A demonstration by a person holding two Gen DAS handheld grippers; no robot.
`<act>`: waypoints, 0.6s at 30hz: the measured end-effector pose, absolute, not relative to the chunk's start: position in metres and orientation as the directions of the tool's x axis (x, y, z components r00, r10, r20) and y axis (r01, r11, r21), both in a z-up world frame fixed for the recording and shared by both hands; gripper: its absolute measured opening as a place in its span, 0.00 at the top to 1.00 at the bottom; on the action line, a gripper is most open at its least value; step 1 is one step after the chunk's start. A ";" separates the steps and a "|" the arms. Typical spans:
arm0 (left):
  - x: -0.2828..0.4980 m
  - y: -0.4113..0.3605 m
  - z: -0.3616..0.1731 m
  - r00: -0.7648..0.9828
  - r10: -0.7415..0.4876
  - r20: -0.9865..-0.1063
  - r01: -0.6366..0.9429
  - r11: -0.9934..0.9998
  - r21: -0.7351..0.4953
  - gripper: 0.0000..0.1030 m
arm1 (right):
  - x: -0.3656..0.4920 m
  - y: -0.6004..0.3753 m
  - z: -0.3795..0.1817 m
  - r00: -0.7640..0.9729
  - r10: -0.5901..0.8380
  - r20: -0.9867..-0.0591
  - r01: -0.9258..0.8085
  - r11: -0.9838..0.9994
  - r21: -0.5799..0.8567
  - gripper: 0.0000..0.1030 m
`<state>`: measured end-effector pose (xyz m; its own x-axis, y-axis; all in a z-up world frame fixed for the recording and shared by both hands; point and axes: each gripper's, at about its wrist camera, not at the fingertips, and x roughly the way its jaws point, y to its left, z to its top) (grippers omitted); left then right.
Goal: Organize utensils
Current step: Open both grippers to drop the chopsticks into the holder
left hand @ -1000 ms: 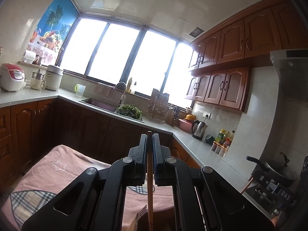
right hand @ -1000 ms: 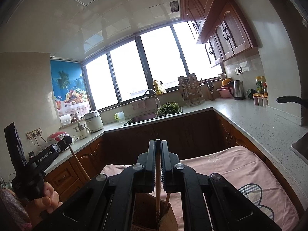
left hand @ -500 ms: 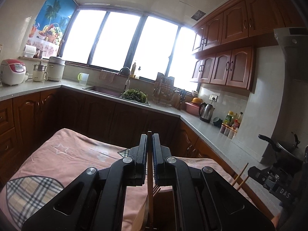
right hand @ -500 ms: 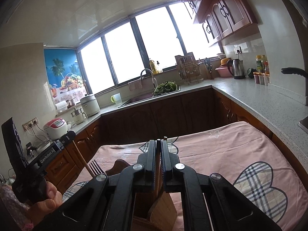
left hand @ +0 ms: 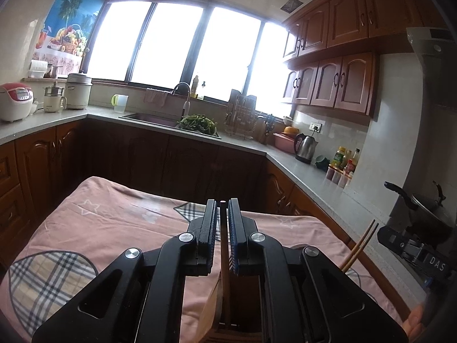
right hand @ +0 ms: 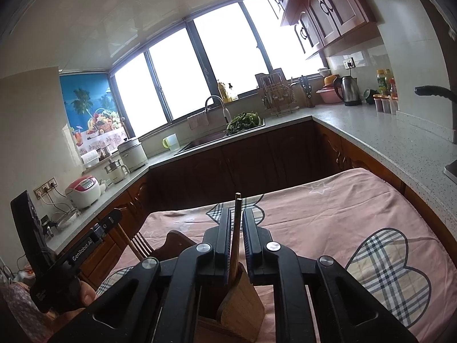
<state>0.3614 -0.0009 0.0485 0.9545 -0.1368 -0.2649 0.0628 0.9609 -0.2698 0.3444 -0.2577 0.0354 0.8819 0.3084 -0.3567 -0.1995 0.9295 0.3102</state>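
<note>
My left gripper point(left hand: 222, 217) has a brown chopstick point(left hand: 223, 237) standing upright between its jaws. The jaws are opening, with a slit of light beside the stick. Its lower end drops into a wooden utensil holder point(left hand: 212, 311) on the pink cloth. My right gripper point(right hand: 236, 225) is also opening around a leaning chopstick point(right hand: 236, 220), whose foot is inside the same holder point(right hand: 242, 303). In the right wrist view the left gripper point(right hand: 114, 218) shows at the left, with a fork point(right hand: 141, 243) sticking up beside it. In the left wrist view, the chopsticks point(left hand: 360, 245) at the right gripper show at the right.
A pink cloth with checked hearts point(right hand: 328, 223) covers the table. Grey counters point(left hand: 308, 168) run around the room with a sink point(left hand: 148, 118), kettle point(left hand: 305, 147), rice cooker point(left hand: 14, 101) and bottles. A pan point(left hand: 428, 208) sits at the far right.
Both grippers came down over the table and tipped forward, bringing the holder into view. Both pairs of jaws, tight on their chopsticks before, have parted slightly.
</note>
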 end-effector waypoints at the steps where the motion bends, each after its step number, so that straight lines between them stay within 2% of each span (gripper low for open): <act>1: 0.361 0.000 0.049 0.954 -0.139 -0.266 0.064 0.960 -0.271 0.82 | 0.343 -0.259 0.037 0.884 0.308 -0.353 -0.198 0.928 0.315 0.76; 2: 0.359 0.000 0.050 0.954 -0.137 -0.267 0.062 0.960 -0.272 0.70 | 0.342 -0.261 0.038 0.885 0.309 -0.347 -0.197 0.926 0.322 0.69; 3: 0.357 0.000 0.050 0.955 -0.133 -0.265 0.058 0.960 -0.272 0.63 | 0.339 -0.263 0.040 0.887 0.315 -0.338 -0.201 0.922 0.331 0.53; 4: 0.353 0.001 0.051 0.957 -0.130 -0.261 0.056 0.960 -0.275 0.55 | 0.337 -0.265 0.041 0.889 0.317 -0.330 -0.203 0.920 0.336 0.45; 6: 0.346 0.003 0.052 0.956 -0.134 -0.261 0.058 0.958 -0.281 0.48 | 0.332 -0.268 0.044 0.893 0.314 -0.322 -0.202 0.920 0.337 0.39; 7: 0.343 0.004 0.052 0.955 -0.136 -0.265 0.057 0.957 -0.285 0.41 | 0.330 -0.269 0.045 0.892 0.318 -0.321 -0.205 0.918 0.341 0.31; 8: 0.339 0.006 0.052 0.953 -0.134 -0.270 0.052 0.956 -0.289 0.30 | 0.327 -0.270 0.045 0.891 0.322 -0.321 -0.206 0.915 0.346 0.26; 9: 0.335 0.008 0.052 0.951 -0.130 -0.280 0.044 0.955 -0.293 0.23 | 0.325 -0.272 0.045 0.889 0.323 -0.323 -0.204 0.913 0.352 0.15; 10: 0.331 0.011 0.051 0.949 -0.124 -0.289 0.034 0.954 -0.298 0.06 | 0.323 -0.274 0.044 0.888 0.325 -0.325 -0.203 0.911 0.358 0.08; 11: 0.327 0.014 0.051 0.948 -0.118 -0.297 0.023 0.953 -0.303 0.00 | 0.319 -0.276 0.044 0.887 0.330 -0.323 -0.206 0.909 0.363 0.06; 14: 0.312 0.022 0.046 0.932 -0.120 -0.342 0.006 0.948 -0.317 0.00 | 0.307 -0.280 0.042 0.884 0.326 -0.334 -0.200 0.911 0.361 0.00; 18: 0.289 0.029 0.034 0.905 -0.138 -0.403 -0.006 0.942 -0.336 0.00 | 0.289 -0.285 0.036 0.868 0.342 -0.360 -0.205 0.907 0.367 0.00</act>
